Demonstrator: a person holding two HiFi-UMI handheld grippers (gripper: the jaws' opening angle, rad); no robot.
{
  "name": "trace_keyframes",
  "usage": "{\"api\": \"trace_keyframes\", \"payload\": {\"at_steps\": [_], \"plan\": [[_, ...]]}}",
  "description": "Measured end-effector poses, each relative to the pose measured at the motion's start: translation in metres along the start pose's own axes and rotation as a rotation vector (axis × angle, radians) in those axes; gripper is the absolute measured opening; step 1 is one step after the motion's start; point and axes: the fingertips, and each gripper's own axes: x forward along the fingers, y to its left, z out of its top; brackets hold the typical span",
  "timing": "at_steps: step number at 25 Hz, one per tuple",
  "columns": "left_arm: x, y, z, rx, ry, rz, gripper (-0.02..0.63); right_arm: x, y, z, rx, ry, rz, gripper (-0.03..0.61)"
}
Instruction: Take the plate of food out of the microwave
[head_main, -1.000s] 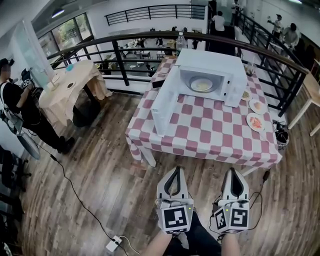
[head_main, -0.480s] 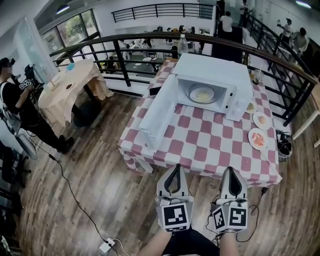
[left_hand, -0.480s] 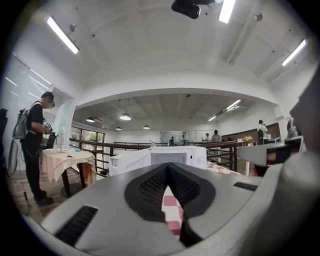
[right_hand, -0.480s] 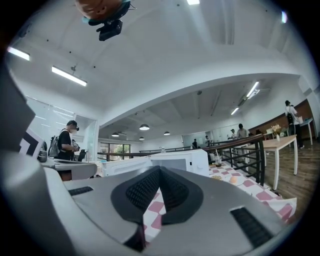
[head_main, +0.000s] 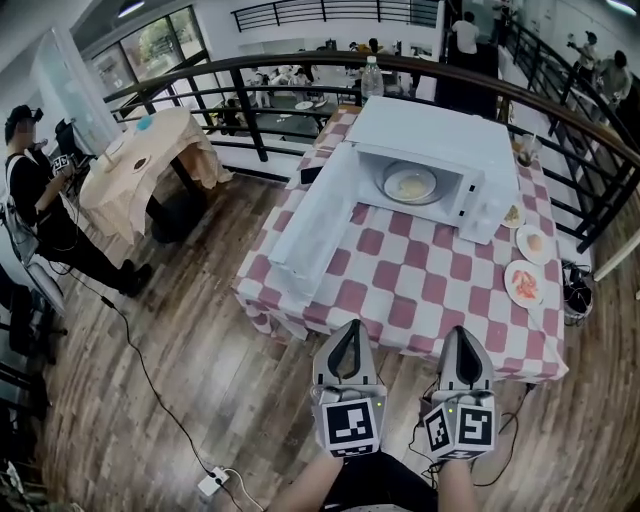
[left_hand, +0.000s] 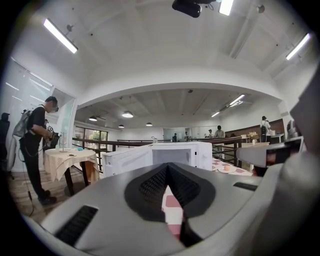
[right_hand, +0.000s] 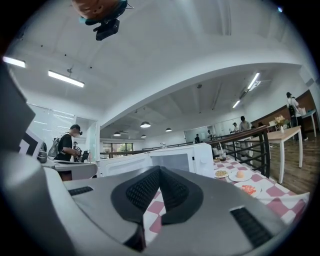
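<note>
The person holds both grippers out low in front, side by side, pointing flat toward the table (head_main: 420, 290). The left gripper (head_main: 347, 328) has its jaws pushed together and holds nothing (only a thin crack shows lower down between the pads). The right gripper (head_main: 456, 335) is closed tight too, with nothing in it. Each one has a smooth grey shell that comes to a point, with bumpy black pads inside. Each has a cube (head_main: 350, 428) with black and white squares at the back.

The table wears a soft cloth of red and white squares. On it sits a boxy white microwave (head_main: 430, 135). Its door (head_main: 315, 225) hangs wide open to the left. The round plate of food (head_main: 410, 184) sits inside the microwave, well apart from both grippers. Two more small round plates (head_main: 525, 283) lie on the cloth to the right of the microwave. The floor (head_main: 180, 370) is made of long brown wood boards.
</note>
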Motion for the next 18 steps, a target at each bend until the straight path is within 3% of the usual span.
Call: {"api": "trace_keyframes", "payload": {"at_steps": [18], "plan": [[0.090,-0.008,0.000,0.014,-0.019,-0.065,0.028,0.071,-0.039,-0.020,0.018,0.039,-0.067,-0.003]]}}
